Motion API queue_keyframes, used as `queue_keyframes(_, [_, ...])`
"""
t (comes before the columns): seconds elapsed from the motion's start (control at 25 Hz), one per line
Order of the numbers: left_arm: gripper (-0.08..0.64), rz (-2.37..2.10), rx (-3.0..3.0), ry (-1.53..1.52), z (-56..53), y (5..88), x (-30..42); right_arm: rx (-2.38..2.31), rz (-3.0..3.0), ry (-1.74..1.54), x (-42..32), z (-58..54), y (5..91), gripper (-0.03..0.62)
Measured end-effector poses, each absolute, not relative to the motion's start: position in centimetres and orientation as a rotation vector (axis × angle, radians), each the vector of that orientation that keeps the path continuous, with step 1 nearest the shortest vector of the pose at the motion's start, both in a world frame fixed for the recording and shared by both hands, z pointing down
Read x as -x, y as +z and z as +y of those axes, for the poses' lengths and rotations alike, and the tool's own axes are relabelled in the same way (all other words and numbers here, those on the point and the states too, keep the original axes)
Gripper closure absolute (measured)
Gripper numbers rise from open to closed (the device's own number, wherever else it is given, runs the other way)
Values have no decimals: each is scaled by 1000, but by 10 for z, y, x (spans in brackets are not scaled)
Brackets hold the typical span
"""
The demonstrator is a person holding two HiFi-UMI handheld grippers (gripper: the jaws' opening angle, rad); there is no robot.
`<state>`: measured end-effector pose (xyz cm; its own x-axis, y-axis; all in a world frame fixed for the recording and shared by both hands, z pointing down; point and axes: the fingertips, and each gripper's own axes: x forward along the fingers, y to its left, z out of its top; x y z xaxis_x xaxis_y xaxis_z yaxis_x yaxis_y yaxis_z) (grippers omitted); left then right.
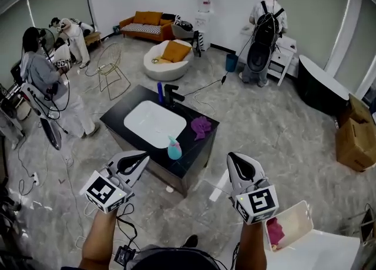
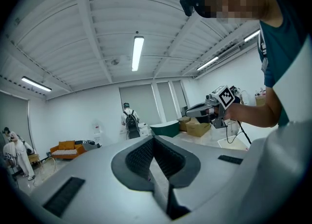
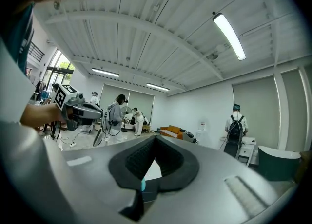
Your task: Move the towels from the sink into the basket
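A purple towel (image 1: 201, 127) lies on the black counter (image 1: 194, 160), just right of the white sink basin (image 1: 154, 123), which looks empty. A white basket (image 1: 298, 219) stands on the floor at the lower right with a pink towel (image 1: 274, 232) inside. My left gripper (image 1: 141, 157) hovers in front of the counter's near edge, shut and empty. My right gripper (image 1: 234, 157) is held to the right of the counter, level with the left one, also shut and empty. Both gripper views point upward at the ceiling; the jaws meet in each (image 2: 153, 140) (image 3: 156, 139).
A teal spray bottle (image 1: 174, 148) stands at the basin's near edge; a blue bottle (image 1: 160, 93) and black faucet (image 1: 171, 94) at its far edge. People work at the left (image 1: 44, 81) and back (image 1: 264, 28). Cardboard boxes (image 1: 355, 137) sit right; cables trail on the floor.
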<state>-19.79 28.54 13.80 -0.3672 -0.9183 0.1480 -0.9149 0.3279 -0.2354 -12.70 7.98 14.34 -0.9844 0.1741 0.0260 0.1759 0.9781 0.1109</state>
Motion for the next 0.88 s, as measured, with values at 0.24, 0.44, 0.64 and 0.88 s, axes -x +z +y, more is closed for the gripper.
queue_keyframes(0.24, [554,2542,1779,-456,264,141,205,264,-3099,-151,129,62,153,583])
queue_keyframes(0.44, [554,2521,1816,-438,251,140,221,222,-3081,-148,134,53,155,583])
queue_keyframes(0.64, [554,2471,1871,-414,238,142,255,132,-3062,-167,147,43,159,583])
queue_keyframes(0.88, [555,2392,1959,-379,225,144,312,25,-3031,-177,177,46,159,583])
